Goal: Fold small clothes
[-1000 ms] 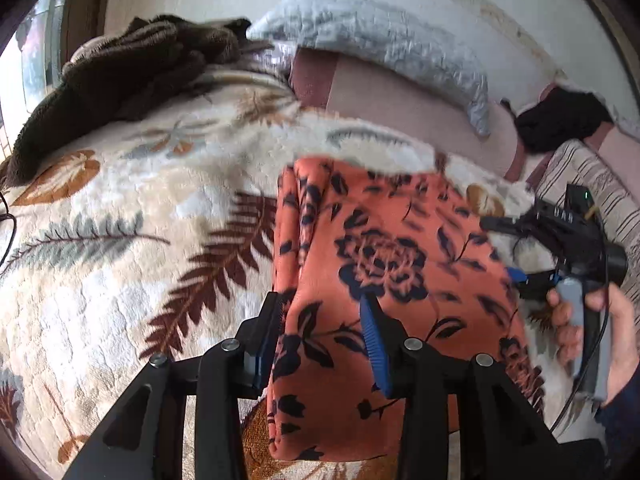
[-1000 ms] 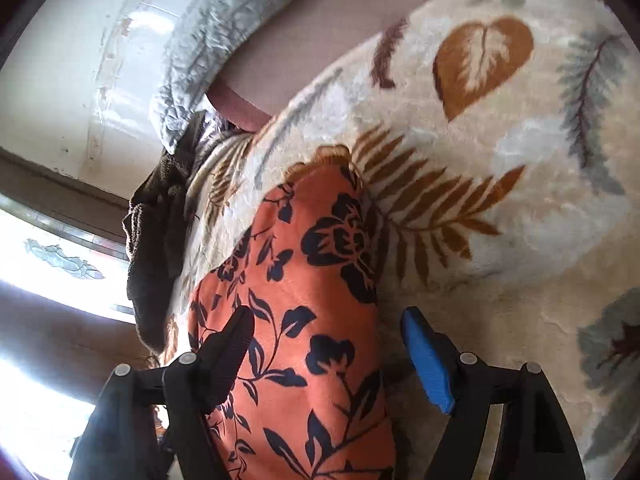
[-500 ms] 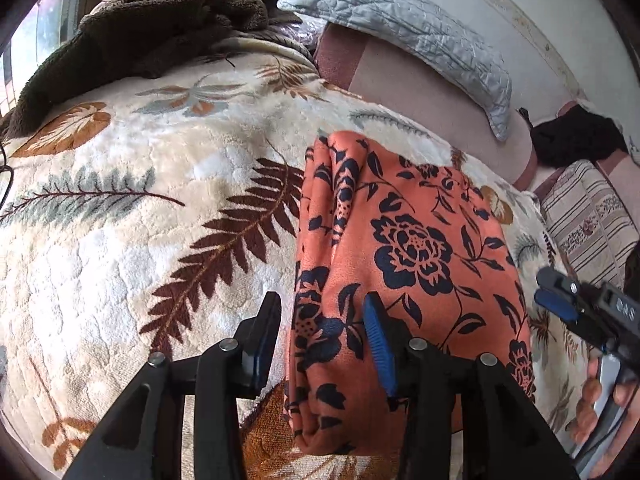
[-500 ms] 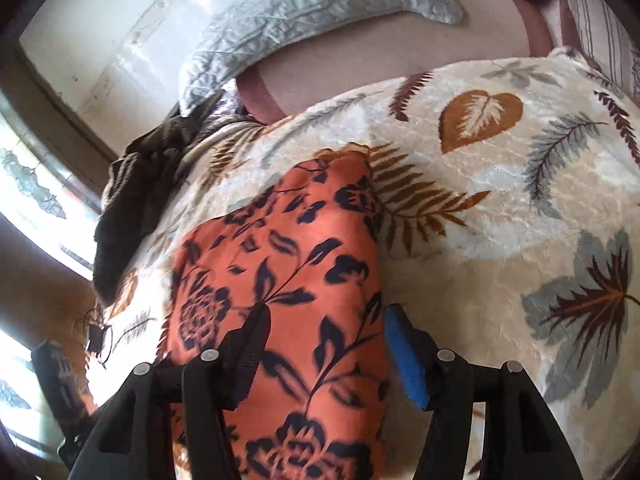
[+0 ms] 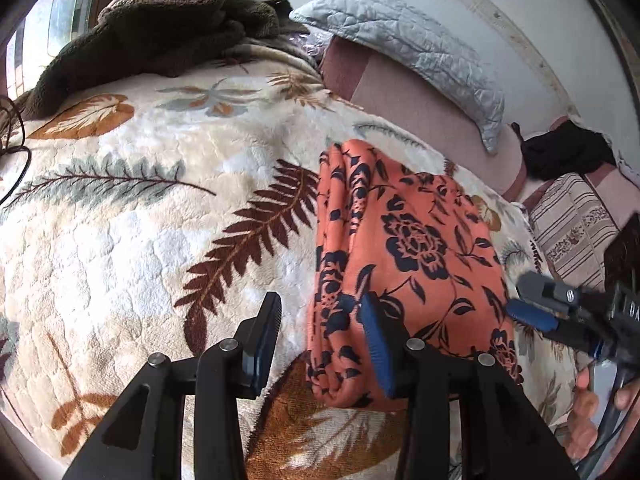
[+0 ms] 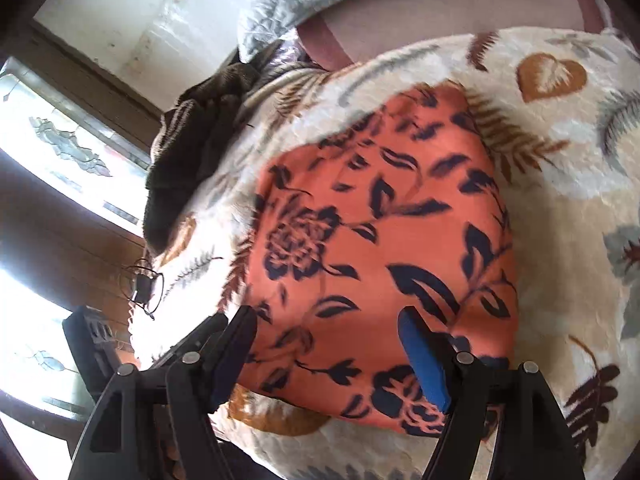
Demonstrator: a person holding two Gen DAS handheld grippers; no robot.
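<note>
An orange garment with a dark navy flower print (image 5: 404, 256) lies folded into a rectangle on a cream leaf-patterned blanket (image 5: 132, 216). It fills the middle of the right wrist view (image 6: 380, 240). My left gripper (image 5: 320, 340) is open and empty, just above the garment's near left edge, with the left finger over the blanket. My right gripper (image 6: 328, 344) is open and empty over the garment's near edge. It also shows at the right of the left wrist view (image 5: 532, 304), held by a hand.
A dark brown fleece (image 5: 160, 36) is heaped at the back left. A grey quilted pillow (image 5: 408, 44) lies along the wall. A black cloth (image 5: 568, 152) and a striped cushion (image 5: 572, 224) sit at the right. A thin black cable (image 6: 144, 284) lies near the window.
Both grippers have let go of the garment and pulled back with jaws open. The garment has settled flat on the blanket. The right gripper has swung round to the garment's near edge.
</note>
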